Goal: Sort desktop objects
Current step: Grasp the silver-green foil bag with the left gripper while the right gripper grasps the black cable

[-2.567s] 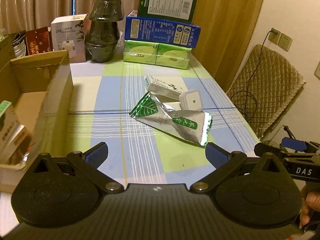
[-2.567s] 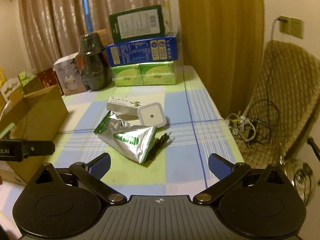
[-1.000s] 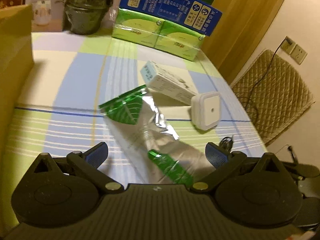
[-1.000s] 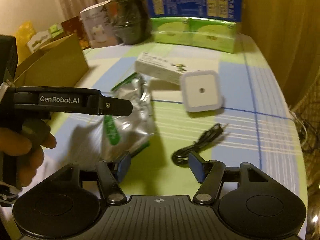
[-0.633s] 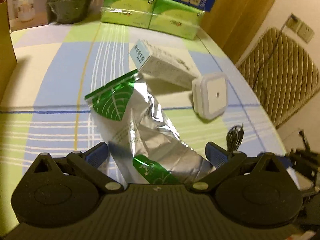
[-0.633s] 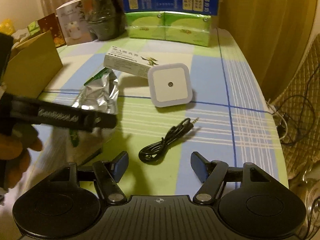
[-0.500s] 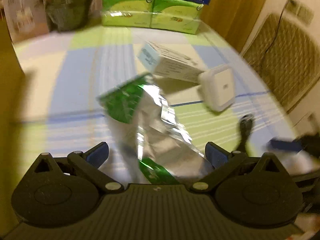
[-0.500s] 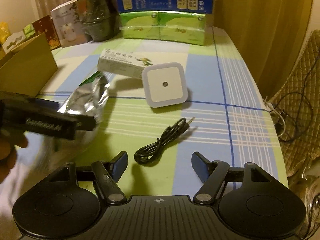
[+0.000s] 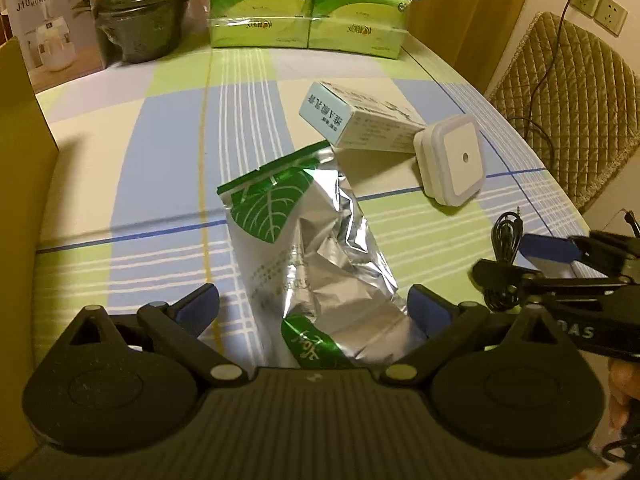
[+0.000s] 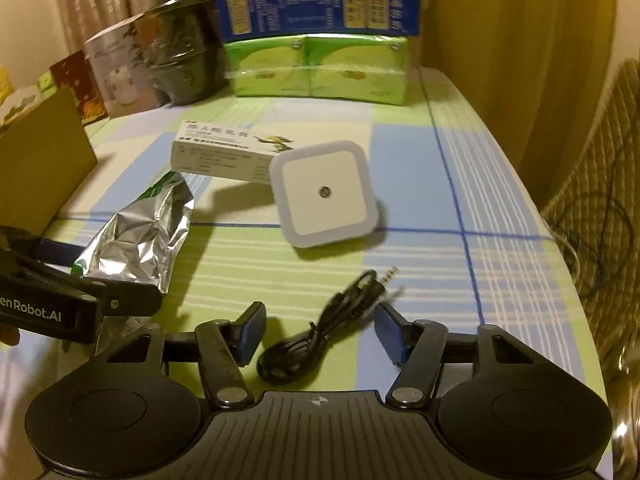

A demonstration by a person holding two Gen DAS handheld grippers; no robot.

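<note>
A silver foil pouch with green leaf print [image 9: 320,264] [image 10: 140,240] lies on the checked tablecloth, its near end between the wide jaws of my left gripper [image 9: 314,306], which is open and not pressing it. A coiled black audio cable [image 10: 320,332] [image 9: 505,236] lies between the fingers of my right gripper [image 10: 320,334]; its jaws are closing and the pads stand apart from the cable. A white square night light [image 10: 326,194] [image 9: 452,162] leans on a white carton [image 10: 224,152] [image 9: 360,120] behind.
A cardboard box [image 9: 20,168] [image 10: 38,164] stands at the left. Green tissue packs [image 9: 308,24] [image 10: 320,70] under a blue carton, a dark wrapped pot [image 9: 136,20] and a humidifier box [image 9: 52,28] line the back. A quilted chair [image 9: 568,96] stands right of the table.
My right gripper has come down over the black cable and its jaws have narrowed. My left gripper has rolled and settled with the pouch between its jaws.
</note>
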